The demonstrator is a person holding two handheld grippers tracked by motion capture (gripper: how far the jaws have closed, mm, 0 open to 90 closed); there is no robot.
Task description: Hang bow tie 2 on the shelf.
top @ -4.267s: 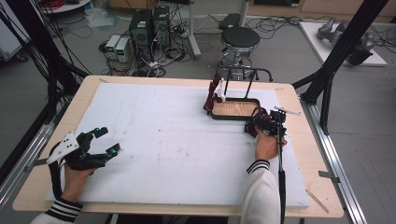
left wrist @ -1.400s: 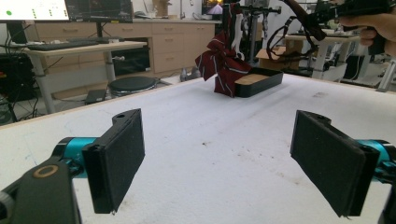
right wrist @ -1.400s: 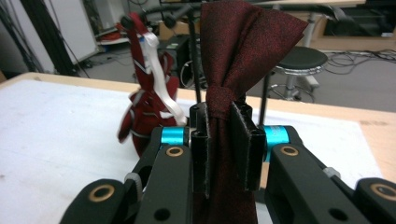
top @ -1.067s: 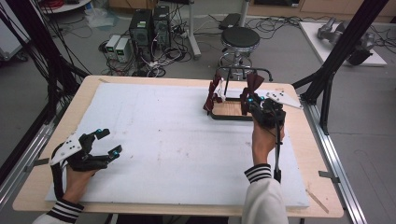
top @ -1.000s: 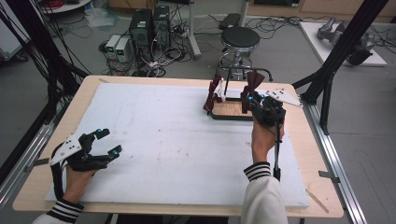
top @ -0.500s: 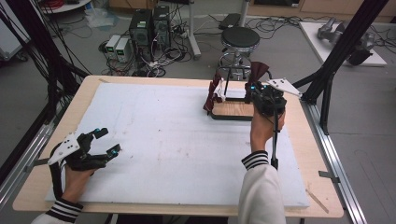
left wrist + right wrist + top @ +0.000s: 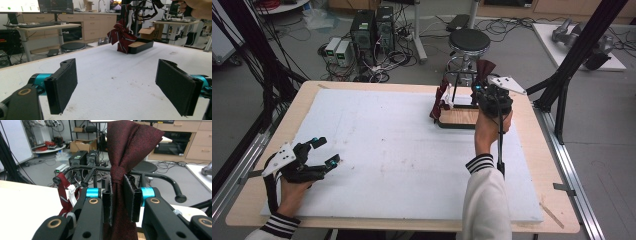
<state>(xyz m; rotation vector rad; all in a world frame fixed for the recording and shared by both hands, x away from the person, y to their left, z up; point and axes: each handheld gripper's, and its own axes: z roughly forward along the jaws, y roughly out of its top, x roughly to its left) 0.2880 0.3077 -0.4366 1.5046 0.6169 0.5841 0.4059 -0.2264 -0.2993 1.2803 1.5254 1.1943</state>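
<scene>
My right gripper [image 7: 482, 91] [image 7: 117, 202] is shut on the knot of a dark red bow tie [image 7: 485, 68] [image 7: 128, 142], which stands up above the jaws. It hovers over the far right part of a black wire rack with a wooden base [image 7: 458, 118] [image 7: 155, 176]. A red striped bow tie with a white tag [image 7: 440, 98] [image 7: 64, 193] [image 7: 122, 37] hangs on the rack's left end. My left gripper [image 7: 326, 150] [image 7: 117, 87] rests on the white foam board at the front left, jaws open and nothing between the pads [image 7: 65, 82].
The white foam board [image 7: 402, 150] covers most of the wooden table [image 7: 557, 200]. Black frame posts [image 7: 572, 55] rise beside the table's right edge. A stool [image 7: 468, 41] and computer boxes [image 7: 372, 30] stand on the floor beyond the far edge.
The right gripper has carried the bow tie up and away from me, from the rack's front right corner to above its far side. The left gripper has stayed put.
</scene>
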